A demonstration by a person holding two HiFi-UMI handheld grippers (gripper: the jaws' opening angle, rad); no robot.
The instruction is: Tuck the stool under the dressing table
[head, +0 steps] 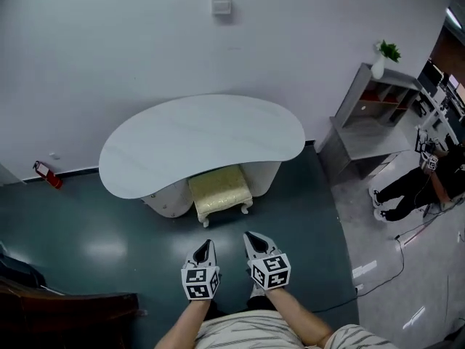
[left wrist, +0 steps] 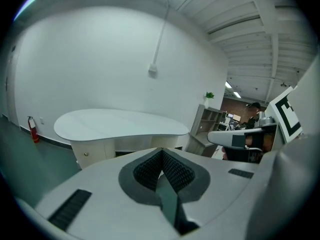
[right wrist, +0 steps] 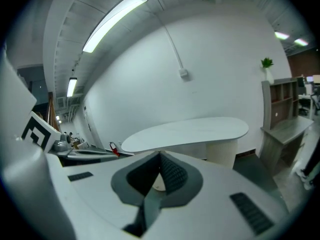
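Dark green floor (head: 109, 224) underfoot, white wall (head: 145, 49) at the far end.

Nearest, close in front of the body and side by side: left gripper (head: 207, 246) and right gripper (head: 251, 237). Each pinched fully together, nothing between the jaws. Both aimed forward and a little down. Touch nothing; stand well apart from the stool, bare floor between.

Next out, straight ahead along the line both point: stool (head: 220, 190), yellow cushion on white legs. Sits at the table's front edge, in the recess between the white pedestals (head: 163, 198). Front part out on the floor, rear hidden under the top. Lies slightly left of the midline between the pair, so falls a little nearer the left gripper's line than the right's. Seems to run its longer side along the table's front edge, with the short side pointing back toward the body. Hard to confirm with the rear covered.

Beyond, table (head: 203, 140): white kidney-shaped top, back edge against the wall.

Looks partly tucked already, not fully. Probably calls for a straight push away from the body, toward the wall. Best taken squarely on the near side, so as not to skew the stool against a pedestal.
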